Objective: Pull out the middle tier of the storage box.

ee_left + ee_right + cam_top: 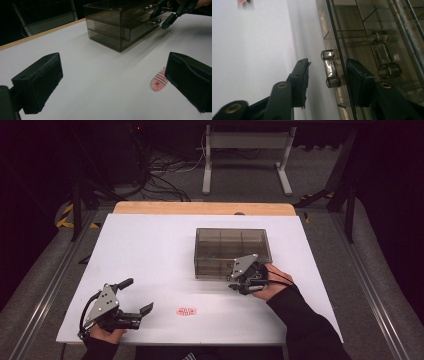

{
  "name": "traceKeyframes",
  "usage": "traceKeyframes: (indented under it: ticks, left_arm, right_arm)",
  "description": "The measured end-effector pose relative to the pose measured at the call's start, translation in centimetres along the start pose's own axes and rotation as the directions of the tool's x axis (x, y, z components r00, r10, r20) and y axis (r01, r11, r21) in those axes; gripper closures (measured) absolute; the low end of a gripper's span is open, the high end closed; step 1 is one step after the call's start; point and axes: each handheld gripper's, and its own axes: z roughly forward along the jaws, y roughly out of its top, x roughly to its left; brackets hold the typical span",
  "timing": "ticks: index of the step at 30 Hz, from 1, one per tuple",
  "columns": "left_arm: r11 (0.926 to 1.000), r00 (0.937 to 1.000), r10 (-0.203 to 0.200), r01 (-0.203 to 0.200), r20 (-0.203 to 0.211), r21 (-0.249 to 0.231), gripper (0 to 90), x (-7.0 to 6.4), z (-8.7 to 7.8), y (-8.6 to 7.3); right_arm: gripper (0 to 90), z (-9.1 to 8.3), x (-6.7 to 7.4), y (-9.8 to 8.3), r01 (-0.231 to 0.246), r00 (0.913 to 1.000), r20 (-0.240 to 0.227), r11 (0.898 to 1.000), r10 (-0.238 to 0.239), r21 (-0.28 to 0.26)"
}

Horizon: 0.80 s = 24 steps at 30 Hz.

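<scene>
White worktop [150, 250] carries a smoked drawer box [232, 251] right of centre. Right gripper [239, 281], lower right, points up-left; its spread jaws straddle a drawer handle [330, 72] without contact. Left gripper [135, 306], lower left, lies level, jaws spread, empty.

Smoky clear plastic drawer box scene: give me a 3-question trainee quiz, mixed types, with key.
1. True or false: the right gripper is at the front of the smoky clear plastic drawer box.
2. What lies on the white table near the left gripper?
A. small pink striped fish-shaped piece
B. a spoon
3. Fill in: the left gripper's jaws stand ____.

Key: 1 true; 2 A; 3 open.
</scene>
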Motion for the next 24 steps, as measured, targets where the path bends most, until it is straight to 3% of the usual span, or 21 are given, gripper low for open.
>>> traceKeyframes:
  ticks: [10, 24]
  left_arm:
    - [1.0, 1.0, 0.003, -0.003, 0.001, 0.001, 2.4, 0.0, 0.01, 0.01]
    - [1.0, 1.0, 0.002, -0.002, 0.002, 0.001, 2.4, 0.0, 0.01, 0.01]
  right_arm:
    - [66.0, 0.04, -0.03, 0.02, 0.016, 0.9987, 0.048, 1.0, -0.016, -0.001]
    - [68.1, -0.28, 0.37, -0.06, 0.008, 0.9996, 0.028, 1.0, -0.008, 0.001]
